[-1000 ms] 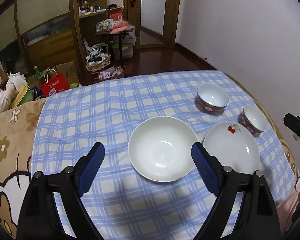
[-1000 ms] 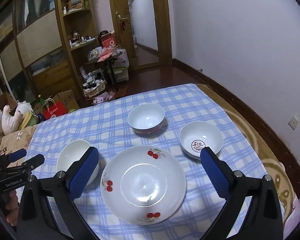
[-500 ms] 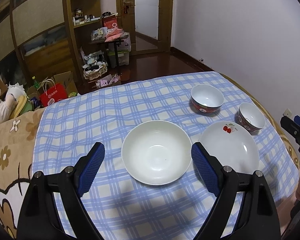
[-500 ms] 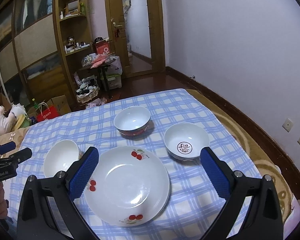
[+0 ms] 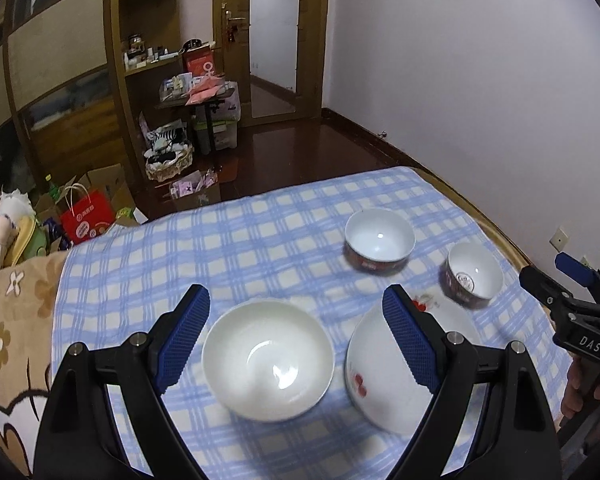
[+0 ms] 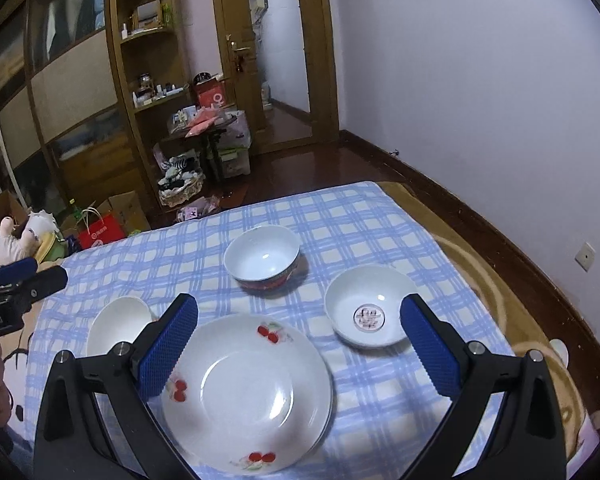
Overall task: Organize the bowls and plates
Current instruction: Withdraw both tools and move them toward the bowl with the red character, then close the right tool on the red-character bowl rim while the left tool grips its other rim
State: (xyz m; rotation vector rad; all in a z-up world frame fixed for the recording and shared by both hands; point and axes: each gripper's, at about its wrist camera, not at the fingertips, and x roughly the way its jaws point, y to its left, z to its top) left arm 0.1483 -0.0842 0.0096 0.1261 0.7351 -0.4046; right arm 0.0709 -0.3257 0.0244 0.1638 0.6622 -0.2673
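Observation:
A plain white bowl [image 5: 268,360] sits on the blue checked cloth [image 5: 220,248], below and between the fingers of my left gripper [image 5: 295,296], which is open and empty. A white plate with cherries [image 6: 246,392] lies just right of that bowl, under my right gripper [image 6: 299,304], open too, with nothing between its pads. Farther back stand a red-sided bowl [image 6: 262,256] and a small bowl with a round emblem [image 6: 370,312]. In the left wrist view the plate [image 5: 380,392] is partly hidden by the right finger. The plain bowl [image 6: 118,326] is half hidden in the right wrist view.
The cloth covers a low surface with a brown floral blanket [image 5: 12,320] at its left edge. Beyond the far edge are dark floor, a red bag [image 5: 86,220], boxes, a cluttered shelf and a door. A white wall runs along the right.
The left gripper has risen and pulled back, so the dishes sit lower in its view and the plate now lies behind its right finger. The right gripper shifted slightly. Nothing was grasped.

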